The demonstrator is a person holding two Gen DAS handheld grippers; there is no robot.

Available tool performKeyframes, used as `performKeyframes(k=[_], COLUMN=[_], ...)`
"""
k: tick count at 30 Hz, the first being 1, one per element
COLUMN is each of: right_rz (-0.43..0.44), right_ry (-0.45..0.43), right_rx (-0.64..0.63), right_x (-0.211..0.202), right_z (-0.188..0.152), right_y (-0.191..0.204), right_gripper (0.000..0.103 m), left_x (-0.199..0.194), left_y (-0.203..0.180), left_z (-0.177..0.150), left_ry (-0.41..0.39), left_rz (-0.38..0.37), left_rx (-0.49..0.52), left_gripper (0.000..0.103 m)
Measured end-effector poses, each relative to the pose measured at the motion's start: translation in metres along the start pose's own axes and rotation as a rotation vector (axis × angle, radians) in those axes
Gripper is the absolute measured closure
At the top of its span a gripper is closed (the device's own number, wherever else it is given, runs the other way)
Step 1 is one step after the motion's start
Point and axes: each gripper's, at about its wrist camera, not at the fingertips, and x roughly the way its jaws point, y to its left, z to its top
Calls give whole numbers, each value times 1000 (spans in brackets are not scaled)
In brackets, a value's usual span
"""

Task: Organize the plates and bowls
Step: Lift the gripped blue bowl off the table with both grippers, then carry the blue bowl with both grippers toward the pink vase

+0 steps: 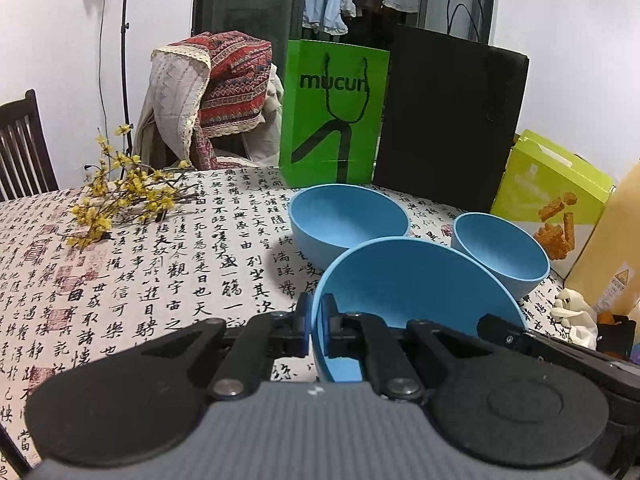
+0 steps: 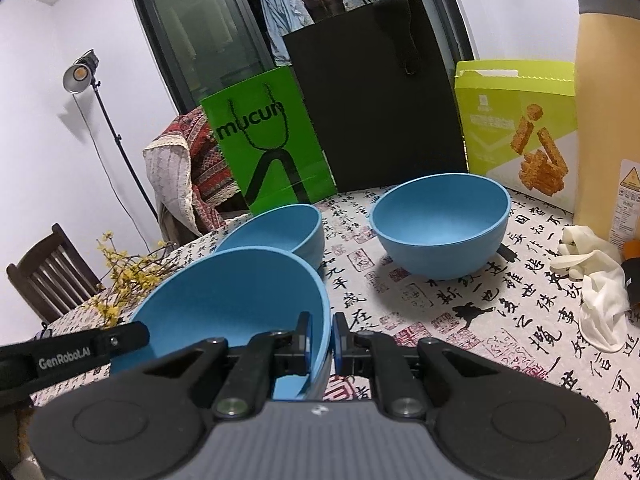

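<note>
A large blue bowl [image 1: 416, 284] is held between both grippers, above the calligraphy tablecloth. My left gripper [image 1: 317, 320] is shut on its left rim. My right gripper [image 2: 321, 336] is shut on its right rim; the bowl also shows in the right wrist view [image 2: 232, 296]. A second blue bowl [image 1: 346, 216] stands behind it near the green bag, also seen in the right wrist view [image 2: 280, 228]. A smaller, deeper blue bowl [image 1: 500, 254] stands to the right, also in the right wrist view [image 2: 440, 224].
A green paper bag [image 1: 334, 116], a black bag [image 1: 448, 120] and a lime snack box [image 1: 556, 196] line the table's back. A tall yellow bottle [image 2: 608, 120] and white gloves [image 2: 592, 276] lie right. Yellow flower twigs [image 1: 120, 196] lie left. Chairs stand beyond.
</note>
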Motion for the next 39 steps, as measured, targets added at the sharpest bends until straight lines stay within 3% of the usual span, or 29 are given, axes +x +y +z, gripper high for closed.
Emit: performKeyframes(k=[39], right_rz=[158], right_ry=[27], right_rx=[-117], right_x=[-15], right_z=[-25], right_y=[96], right_gripper=[93], left_x=[-74], left_y=[89], left_z=[-19], left_ry=[-78], left_rz=[141], left_rx=[-105], left_gripper=[97])
